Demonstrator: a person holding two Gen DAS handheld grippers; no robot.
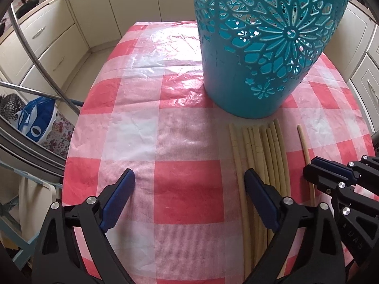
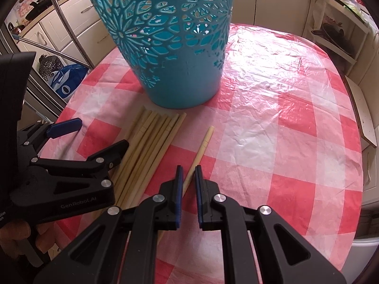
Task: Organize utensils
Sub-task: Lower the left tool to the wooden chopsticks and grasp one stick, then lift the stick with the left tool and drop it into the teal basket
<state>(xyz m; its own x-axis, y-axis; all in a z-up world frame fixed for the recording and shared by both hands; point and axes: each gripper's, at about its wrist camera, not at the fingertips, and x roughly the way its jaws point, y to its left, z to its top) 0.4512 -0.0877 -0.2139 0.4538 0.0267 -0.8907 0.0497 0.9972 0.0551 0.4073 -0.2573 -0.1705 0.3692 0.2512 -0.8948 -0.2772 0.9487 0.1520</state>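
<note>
A tall teal basket (image 2: 170, 47) with a cut-out flower pattern is being seen upright on the table (image 2: 272, 123), which is being covered by a red-and-white checked plastic cloth (image 1: 146, 118). Just in front of the basket's base, a bundle of pale wooden chopsticks (image 2: 151, 142) is lying side by side, their tips pointing toward the basket. One single chopstick (image 2: 201, 149) is lying apart from the bundle, to its right in the right wrist view.

Cream cabinets (image 1: 47, 37) with metal handles are being shown around the table. At the left, a blue-and-white bag (image 1: 35, 120) and curved metal tubes (image 1: 35, 54) are being seen beside the table's edge. An open shelf unit (image 2: 336, 35) is standing at the far right of the room.

The left gripper (image 1: 189, 177) is being held above the cloth with its fingers (image 1: 118, 196) spread wide; its right finger is hanging over the near edge of the bundle, and nothing is being gripped between them. The right gripper (image 2: 188, 170) is being held over the single chopstick, its fingers (image 2: 180, 189) nearly pressed together with the chopstick's near end running into the narrow gap; whether the pads are pinching it cannot be told. A hand (image 2: 16, 236) is being glimpsed behind the left gripper's body.
</note>
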